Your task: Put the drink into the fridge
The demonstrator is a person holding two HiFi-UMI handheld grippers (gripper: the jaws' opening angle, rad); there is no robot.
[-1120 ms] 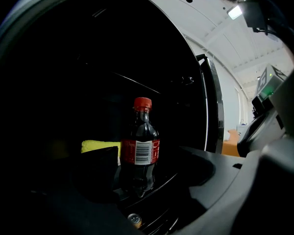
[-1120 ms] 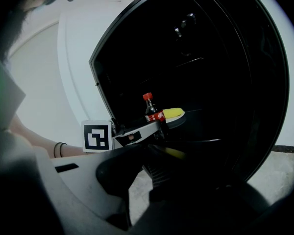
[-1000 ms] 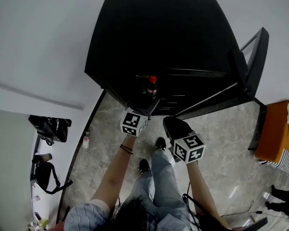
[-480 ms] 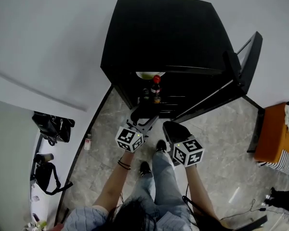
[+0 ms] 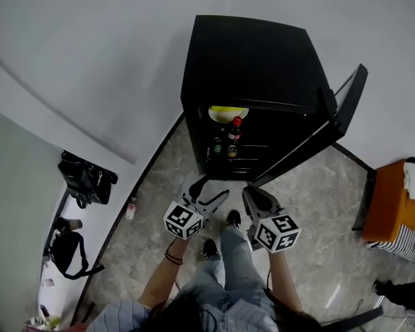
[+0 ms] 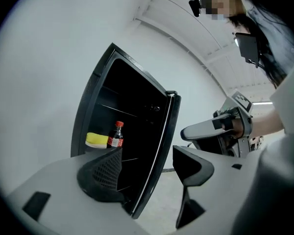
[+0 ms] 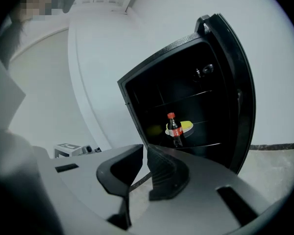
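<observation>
The drink, a cola bottle with a red cap (image 5: 234,127) (image 6: 116,135) (image 7: 174,129), stands upright on a shelf inside the black fridge (image 5: 252,54). A yellow item on a plate (image 5: 227,112) (image 7: 187,126) is right beside it. My left gripper (image 5: 209,189) (image 6: 147,168) is held over the floor short of the fridge, open and empty. My right gripper (image 5: 258,198) (image 7: 143,153) is next to it, shut on nothing. The fridge door (image 5: 344,113) (image 6: 159,151) stands open to the right.
Two smaller bottles (image 5: 224,148) are on a lower fridge shelf. Black bags (image 5: 87,180) lie by the left wall, and a small bottle (image 5: 131,207) stands on the floor. An orange piece of furniture (image 5: 394,199) is at the right. A person's legs and shoes (image 5: 225,244) are below the grippers.
My left gripper came away from the bottle, which stays on the shelf, and now hangs open. Both grippers have drawn back from the fridge.
</observation>
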